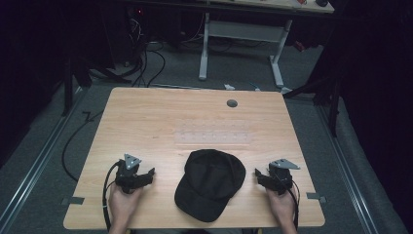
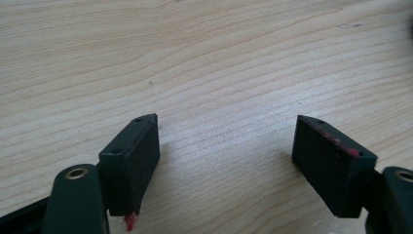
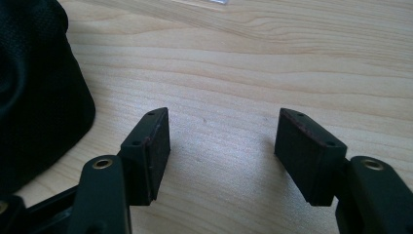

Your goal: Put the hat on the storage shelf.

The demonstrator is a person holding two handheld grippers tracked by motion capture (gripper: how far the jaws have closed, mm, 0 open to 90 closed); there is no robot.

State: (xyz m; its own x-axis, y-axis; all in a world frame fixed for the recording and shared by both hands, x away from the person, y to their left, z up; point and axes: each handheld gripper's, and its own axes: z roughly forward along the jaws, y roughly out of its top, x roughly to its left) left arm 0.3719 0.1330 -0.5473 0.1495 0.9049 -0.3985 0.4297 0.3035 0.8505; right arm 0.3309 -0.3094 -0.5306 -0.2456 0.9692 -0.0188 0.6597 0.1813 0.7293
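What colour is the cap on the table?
Black all over; the cap shows best in the high view.

Right gripper view: cap [image 3: 34, 87] cut off by left and top edges, brim out of frame. High view: forearms cut off at bottom edge; small dark round thing [image 1: 232, 103] on counter [image 1: 146, 122] too small to identify; room beyond counter too dark to read

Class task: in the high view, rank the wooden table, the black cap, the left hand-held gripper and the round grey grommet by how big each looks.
Largest to smallest:
1. wooden table
2. black cap
3. left hand-held gripper
4. round grey grommet, though it lies farther from the camera, which shrinks it a little.
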